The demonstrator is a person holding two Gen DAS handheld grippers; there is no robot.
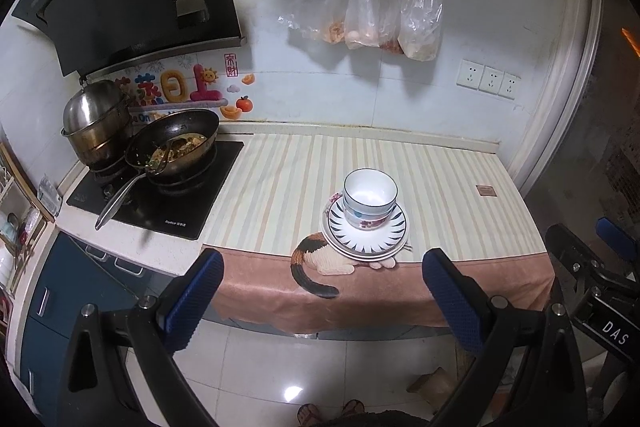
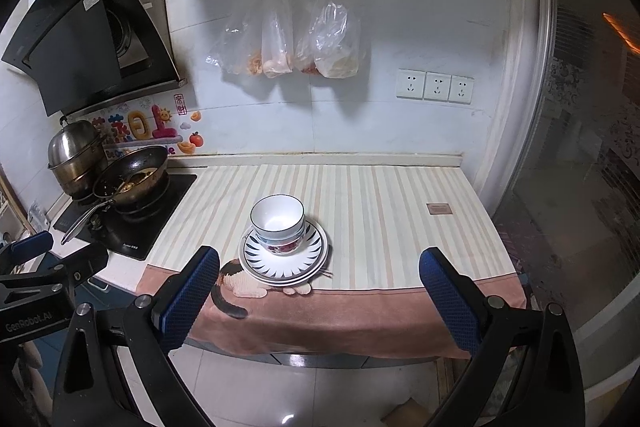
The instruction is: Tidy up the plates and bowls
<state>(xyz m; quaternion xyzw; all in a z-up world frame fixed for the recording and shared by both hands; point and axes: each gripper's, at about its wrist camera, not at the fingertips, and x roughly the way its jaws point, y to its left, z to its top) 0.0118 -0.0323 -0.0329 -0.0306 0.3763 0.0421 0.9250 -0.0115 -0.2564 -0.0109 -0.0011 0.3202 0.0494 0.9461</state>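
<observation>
Upright, mouths up, the bowls [image 1: 370, 199] sit nested on stacked plates [image 1: 365, 235] near the bench [image 1: 280, 187] front edge. Both hand-held grippers, left [image 1: 322, 301] and right [image 2: 320, 301], hang released, apart from them.

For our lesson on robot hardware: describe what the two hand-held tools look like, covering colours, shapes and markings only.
Both match: the left tool and right tool each have two black, angular plastic arms with silver bolts, ending in blue fingers with dimpled textured pads. Seen from the other camera, the right body carries white "DAS" lettering and the left body reads "GenRobot.AI". No cables or sleeves are visible.
</observation>
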